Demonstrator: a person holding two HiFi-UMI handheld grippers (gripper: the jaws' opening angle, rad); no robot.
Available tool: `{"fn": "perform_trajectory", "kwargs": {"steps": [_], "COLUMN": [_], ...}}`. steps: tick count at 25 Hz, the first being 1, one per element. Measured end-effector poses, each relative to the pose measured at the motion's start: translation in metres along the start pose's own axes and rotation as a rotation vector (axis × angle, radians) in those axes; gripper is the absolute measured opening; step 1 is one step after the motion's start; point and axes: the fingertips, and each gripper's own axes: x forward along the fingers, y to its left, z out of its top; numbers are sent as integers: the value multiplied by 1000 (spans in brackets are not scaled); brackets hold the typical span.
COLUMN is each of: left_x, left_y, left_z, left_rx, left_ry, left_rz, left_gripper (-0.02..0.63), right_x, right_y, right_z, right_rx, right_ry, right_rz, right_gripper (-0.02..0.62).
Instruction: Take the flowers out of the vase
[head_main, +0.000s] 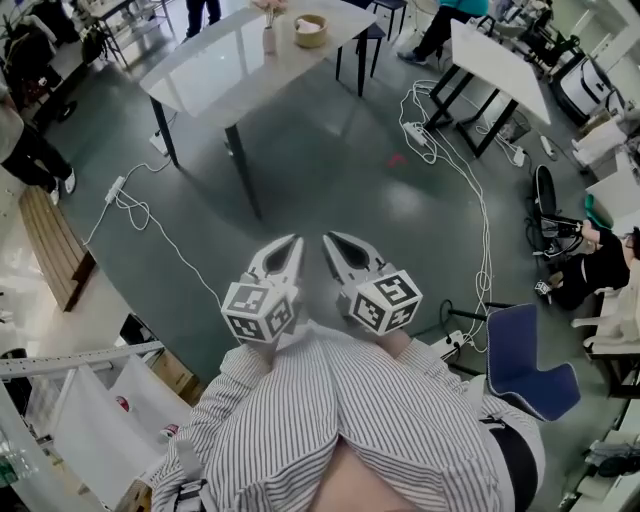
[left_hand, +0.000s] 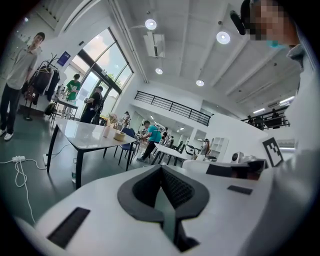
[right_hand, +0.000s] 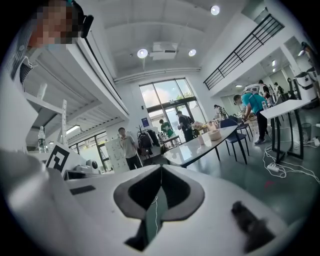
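A small pale vase (head_main: 269, 38) with pink flowers (head_main: 270, 8) stands on a long grey table (head_main: 215, 65) at the far end of the room, next to a round woven bowl (head_main: 310, 30). Both grippers hang side by side in front of the person's striped shirt, far from the table and pointing toward it. The left gripper (head_main: 295, 241) is shut and holds nothing; so is the right gripper (head_main: 329, 239). In the left gripper view the vase (left_hand: 106, 131) is tiny beyond the shut gripper (left_hand: 161, 168). The right gripper view shows the vase (right_hand: 201, 138) beyond its shut gripper (right_hand: 161, 168).
White cables (head_main: 462, 170) and power strips trail over the grey floor. A blue chair (head_main: 528, 365) stands at the right, a second white table (head_main: 497, 65) at the back right, a wooden bench (head_main: 55, 245) at the left. Several people stand or sit around the room.
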Motion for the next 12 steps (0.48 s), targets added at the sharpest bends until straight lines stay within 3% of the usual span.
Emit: {"fn": "perform_trajectory", "kwargs": {"steps": [12], "left_x": [91], "left_y": [110], "left_z": [78], "left_rx": [26], "left_ry": [14], "left_rz": [-79], "left_gripper": [12], "right_x": [141], "right_y": [-43], "right_z": [59], "right_rx": [-34], "right_ry": [-33], "right_rz": [-44], "right_gripper": [15]}}
